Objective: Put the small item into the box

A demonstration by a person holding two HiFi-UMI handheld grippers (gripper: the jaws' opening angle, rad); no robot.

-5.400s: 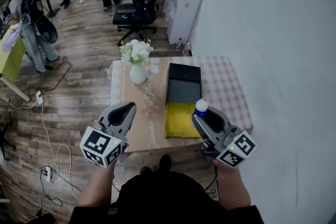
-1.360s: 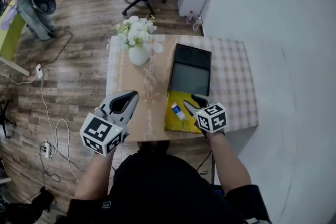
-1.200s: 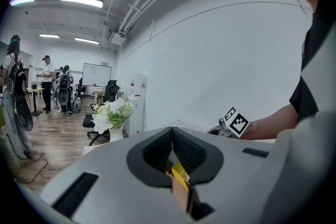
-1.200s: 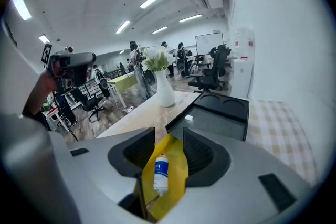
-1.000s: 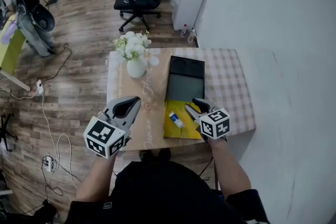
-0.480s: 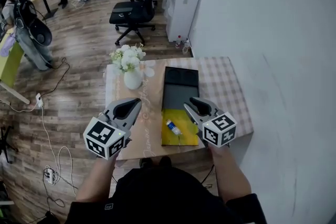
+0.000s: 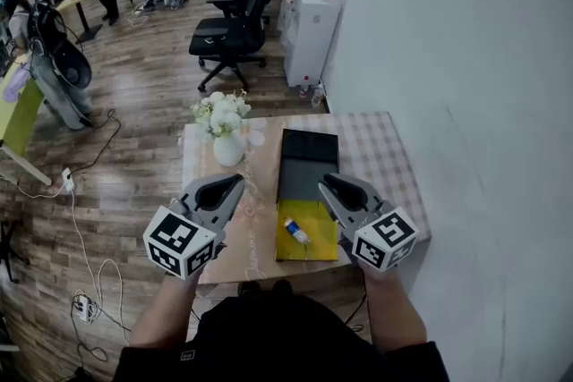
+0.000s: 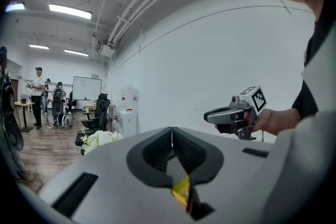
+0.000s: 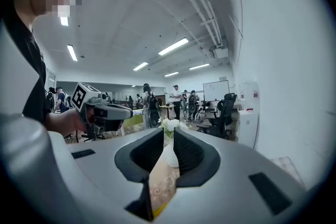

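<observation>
Above the checked desk [image 7: 387, 158], the right fingers [image 7: 333, 184] had just been closing to a narrow, empty gap, and the left fingers [image 7: 229, 184] met, holding nothing. The small bottle [image 7: 295, 231] lay in the yellow box [image 7: 318, 241], so the task looked done. Only the head view showed it, the right gripper view framing just the flower vase [image 9: 169, 155].
</observation>
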